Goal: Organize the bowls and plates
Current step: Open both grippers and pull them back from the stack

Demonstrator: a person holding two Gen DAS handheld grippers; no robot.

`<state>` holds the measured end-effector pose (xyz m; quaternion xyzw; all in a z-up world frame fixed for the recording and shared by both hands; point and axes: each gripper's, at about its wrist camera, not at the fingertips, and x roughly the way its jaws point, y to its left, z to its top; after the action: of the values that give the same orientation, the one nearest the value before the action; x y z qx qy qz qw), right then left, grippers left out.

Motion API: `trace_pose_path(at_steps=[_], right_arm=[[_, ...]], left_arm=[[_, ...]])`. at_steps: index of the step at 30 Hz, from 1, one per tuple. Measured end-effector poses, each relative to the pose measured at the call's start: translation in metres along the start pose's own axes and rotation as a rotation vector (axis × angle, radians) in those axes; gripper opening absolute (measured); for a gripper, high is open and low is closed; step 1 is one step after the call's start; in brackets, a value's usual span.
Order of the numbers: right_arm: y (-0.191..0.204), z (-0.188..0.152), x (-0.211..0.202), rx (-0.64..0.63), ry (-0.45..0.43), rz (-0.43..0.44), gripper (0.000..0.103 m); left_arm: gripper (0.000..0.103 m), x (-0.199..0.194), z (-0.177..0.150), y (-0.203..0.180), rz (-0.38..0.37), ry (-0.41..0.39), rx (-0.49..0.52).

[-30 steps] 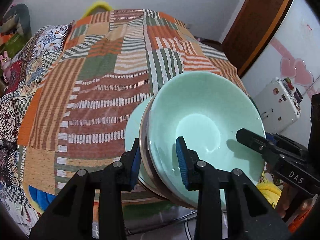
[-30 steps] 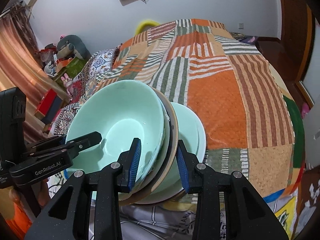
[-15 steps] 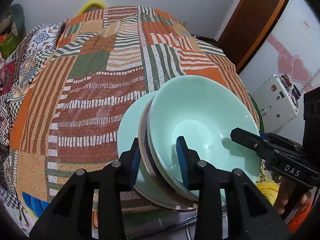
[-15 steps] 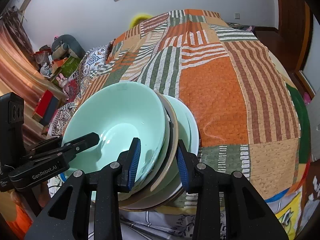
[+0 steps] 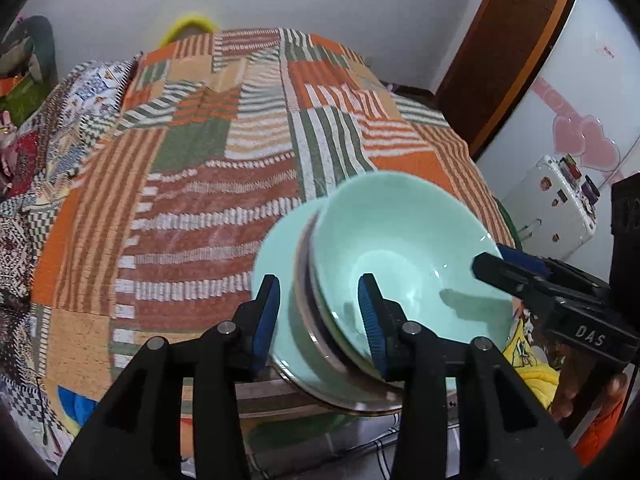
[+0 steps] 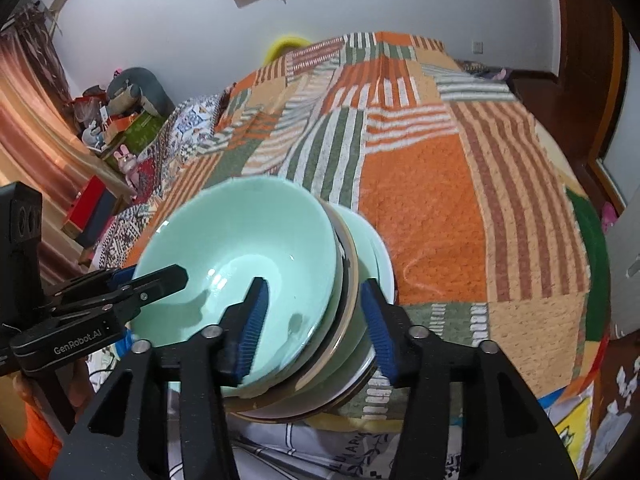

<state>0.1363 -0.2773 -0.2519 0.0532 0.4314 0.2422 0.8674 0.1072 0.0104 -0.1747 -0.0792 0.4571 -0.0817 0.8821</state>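
A mint green bowl point(image 5: 400, 248) point(image 6: 240, 240) tops a stack with a brown-rimmed plate point(image 5: 303, 280) point(image 6: 353, 280) and a pale green plate point(image 5: 276, 248) point(image 6: 376, 248) beneath. The stack rests at the near edge of the patchwork quilt point(image 5: 200, 200) point(image 6: 440, 220). My left gripper point(image 5: 320, 320) straddles the stack's left rim, one blue pad inside the bowl and one under the plates. Its jaws are opening. My right gripper point(image 6: 312, 320) straddles the opposite rim the same way, jaws also opening, pads off the dishes. Each gripper's tips show in the other's view point(image 5: 492, 264) point(image 6: 176, 276).
The quilted bed fills the middle of both views. A wooden door point(image 5: 500, 60) and a white sticker-covered case point(image 5: 560, 208) stand at the right. Toys and boxes point(image 6: 132, 96) crowd the left wall. A hand point(image 5: 572, 396) holds the right gripper.
Both grippers' jaws have widened around the stack's rims, the right more than the left. The stack has sunk a little toward the quilt's near edge and lies flatter.
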Motion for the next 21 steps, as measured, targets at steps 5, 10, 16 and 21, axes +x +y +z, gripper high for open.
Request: trace_pose_path(at_steps=[5, 10, 16, 21], right_arm=[[0.009, 0.008, -0.024, -0.041, -0.078, -0.013, 0.050], [0.021, 0.019, -0.055, -0.087, -0.180, -0.010, 0.052], [0.039, 0.024, -0.098, -0.139, -0.317, -0.005, 0.058], [0.048, 0.024, -0.131, -0.166, -0.435, 0.002, 0.068]], left_arm=[[0.040, -0.035, 0.008, 0.003, 0.006, -0.090, -0.003], [0.050, -0.089, 0.015, -0.013, 0.015, -0.253, 0.054], [0.057, -0.138, 0.014, -0.039, 0.036, -0.422, 0.134], [0.074, -0.166, 0.010, -0.050, 0.024, -0.514, 0.139]])
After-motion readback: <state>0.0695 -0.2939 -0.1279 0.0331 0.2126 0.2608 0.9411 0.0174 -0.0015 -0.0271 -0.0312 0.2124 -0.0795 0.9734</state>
